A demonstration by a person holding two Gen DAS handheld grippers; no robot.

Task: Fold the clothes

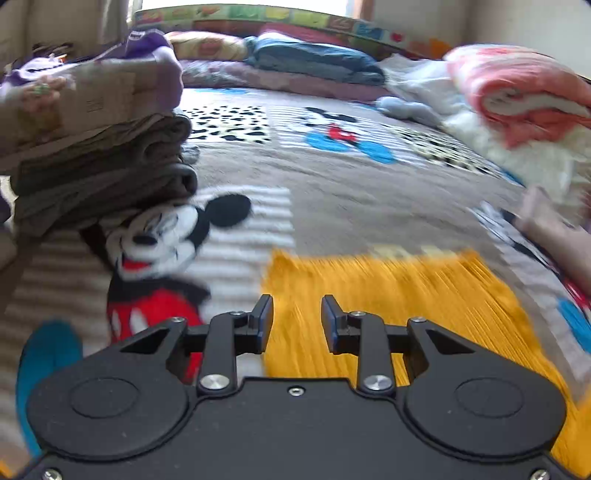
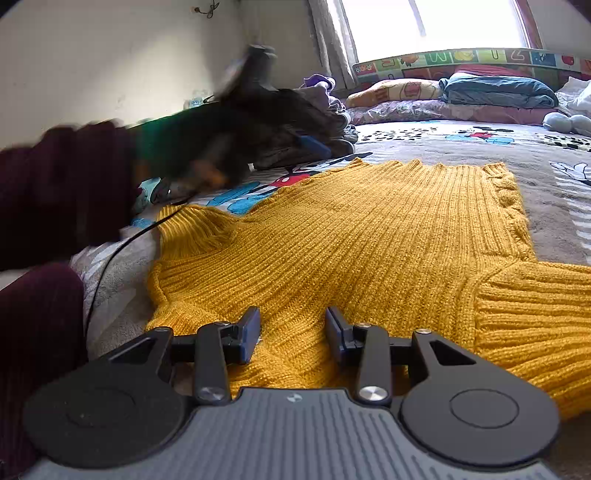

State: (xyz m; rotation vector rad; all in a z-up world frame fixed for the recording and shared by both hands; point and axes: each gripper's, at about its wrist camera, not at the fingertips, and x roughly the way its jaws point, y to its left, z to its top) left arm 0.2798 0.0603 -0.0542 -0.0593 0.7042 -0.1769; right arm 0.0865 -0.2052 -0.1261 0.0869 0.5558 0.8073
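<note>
Right gripper (image 2: 291, 334) spread empty, low over yellow sweater (image 2: 369, 236) stretching ahead-right; left gripper (image 1: 297, 321) likewise parted, farther off.

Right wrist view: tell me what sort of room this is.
Most likely a bedroom in a home. The yellow knit sweater lies flat on a cartoon-mouse bedspread, pillows and a folded blue blanket sit at the far end, and a curtained window is behind them.
</note>
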